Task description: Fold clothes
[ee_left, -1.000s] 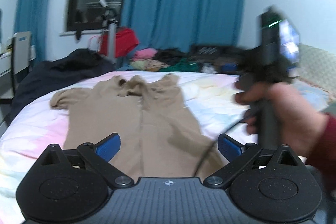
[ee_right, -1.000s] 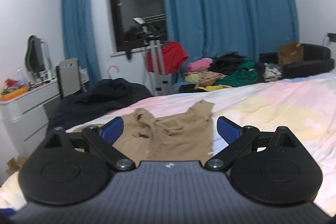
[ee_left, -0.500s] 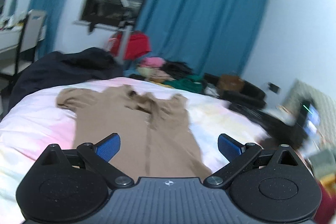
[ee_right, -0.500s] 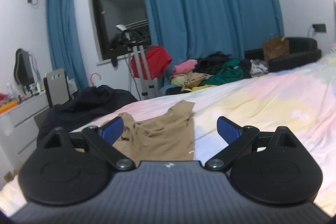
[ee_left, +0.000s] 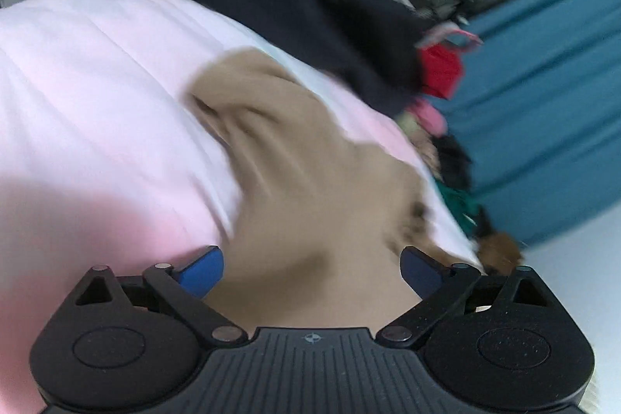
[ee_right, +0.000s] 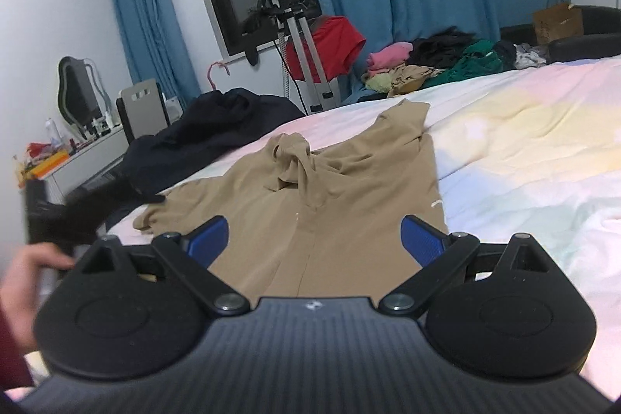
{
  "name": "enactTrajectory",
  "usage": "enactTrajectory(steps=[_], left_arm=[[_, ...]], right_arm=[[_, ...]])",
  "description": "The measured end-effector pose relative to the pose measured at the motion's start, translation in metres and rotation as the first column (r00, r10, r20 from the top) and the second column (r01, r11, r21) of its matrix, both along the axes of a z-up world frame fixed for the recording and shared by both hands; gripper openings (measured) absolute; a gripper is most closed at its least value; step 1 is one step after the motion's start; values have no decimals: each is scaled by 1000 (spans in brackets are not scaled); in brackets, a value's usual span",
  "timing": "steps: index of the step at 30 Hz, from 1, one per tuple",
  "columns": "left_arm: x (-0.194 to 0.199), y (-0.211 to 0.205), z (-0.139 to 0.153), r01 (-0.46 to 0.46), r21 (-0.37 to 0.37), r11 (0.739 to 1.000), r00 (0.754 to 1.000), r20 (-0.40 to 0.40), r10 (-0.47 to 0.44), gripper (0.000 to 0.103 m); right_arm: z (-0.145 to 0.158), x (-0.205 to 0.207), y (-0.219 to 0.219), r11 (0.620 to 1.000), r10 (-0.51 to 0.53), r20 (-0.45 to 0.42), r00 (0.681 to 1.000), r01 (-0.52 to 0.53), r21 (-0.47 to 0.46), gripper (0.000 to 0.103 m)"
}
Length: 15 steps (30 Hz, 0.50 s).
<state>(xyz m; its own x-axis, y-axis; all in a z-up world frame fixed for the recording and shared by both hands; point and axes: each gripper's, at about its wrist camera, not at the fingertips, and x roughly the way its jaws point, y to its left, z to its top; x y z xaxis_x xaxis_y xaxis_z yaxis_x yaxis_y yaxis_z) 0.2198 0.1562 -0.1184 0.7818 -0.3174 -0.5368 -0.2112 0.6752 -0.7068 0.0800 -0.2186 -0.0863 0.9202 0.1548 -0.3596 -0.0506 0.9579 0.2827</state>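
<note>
A tan short-sleeved shirt (ee_right: 330, 204) lies spread on the pastel bed sheet (ee_right: 524, 150), collar end far, hem near. My right gripper (ee_right: 315, 239) is open and empty, held above the hem. My left gripper (ee_left: 312, 268) is open and empty, tilted and low over the shirt's (ee_left: 310, 173) left side, near the left sleeve (ee_left: 236, 84). The left wrist view is motion-blurred. The hand holding the left gripper (ee_right: 23, 282) shows at the left edge of the right wrist view.
A dark garment (ee_right: 209, 138) lies heaped at the bed's far left edge. A clothes pile (ee_right: 438, 64) sits beyond the bed by the blue curtains. A red garment hangs on a metal stand (ee_right: 310, 64). A desk (ee_right: 77, 154) stands at left.
My left gripper has swung down and left, tilting toward the shirt's left sleeve. My right gripper has moved closer over the shirt's hem. Both stay open.
</note>
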Motion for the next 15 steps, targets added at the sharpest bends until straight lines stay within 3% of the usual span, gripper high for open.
enactTrajectory(steps=[4, 7, 13, 15], left_arm=[[20, 17, -10, -64, -59, 996, 991, 110, 71, 103], [34, 17, -2, -115, 22, 993, 977, 185, 109, 97], [70, 4, -8, -87, 123, 989, 976, 208, 60, 97], [76, -2, -7, -80, 171, 982, 978, 205, 44, 85]], right_arm=[[-8, 17, 7, 998, 22, 1, 1000, -22, -64, 97], [-17, 27, 8, 997, 49, -15, 999, -50, -66, 97], [-31, 41, 6, 997, 64, -59, 996, -66, -37, 97], [-36, 44, 5, 997, 70, -76, 995, -72, -16, 97]])
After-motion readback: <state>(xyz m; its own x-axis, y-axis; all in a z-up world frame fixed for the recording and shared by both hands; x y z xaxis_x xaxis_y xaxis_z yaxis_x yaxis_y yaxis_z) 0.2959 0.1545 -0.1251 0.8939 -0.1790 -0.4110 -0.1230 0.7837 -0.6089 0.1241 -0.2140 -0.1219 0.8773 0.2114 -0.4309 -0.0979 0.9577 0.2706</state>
